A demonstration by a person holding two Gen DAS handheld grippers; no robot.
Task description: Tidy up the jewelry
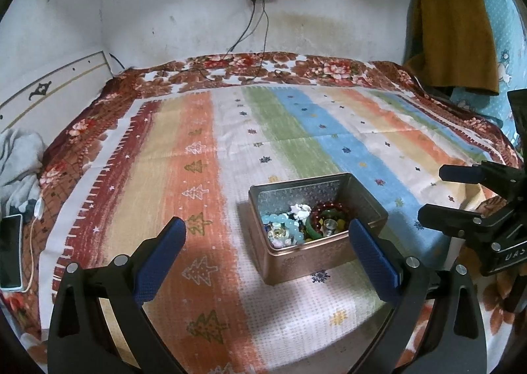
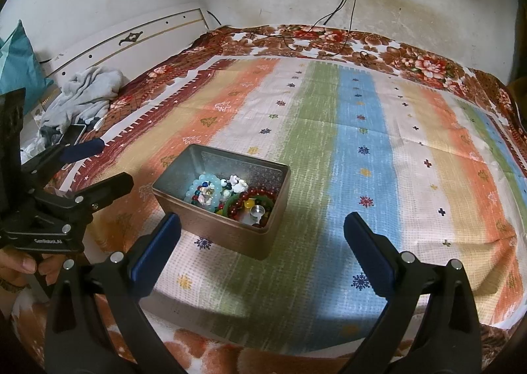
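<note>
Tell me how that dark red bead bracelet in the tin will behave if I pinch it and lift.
The dark red bead bracelet looks strung from round beads, so it will probably sag limp. The glossy beads may slip between the pads. It lies tangled with a green bangle and other pieces in the tin, so it might drag neighbours up.

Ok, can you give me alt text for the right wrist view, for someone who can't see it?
An open metal tin of beaded bracelets sits on a striped cloth spread over a bed, just ahead of the open, empty right gripper. The left gripper, also open, shows at the left edge.
</note>
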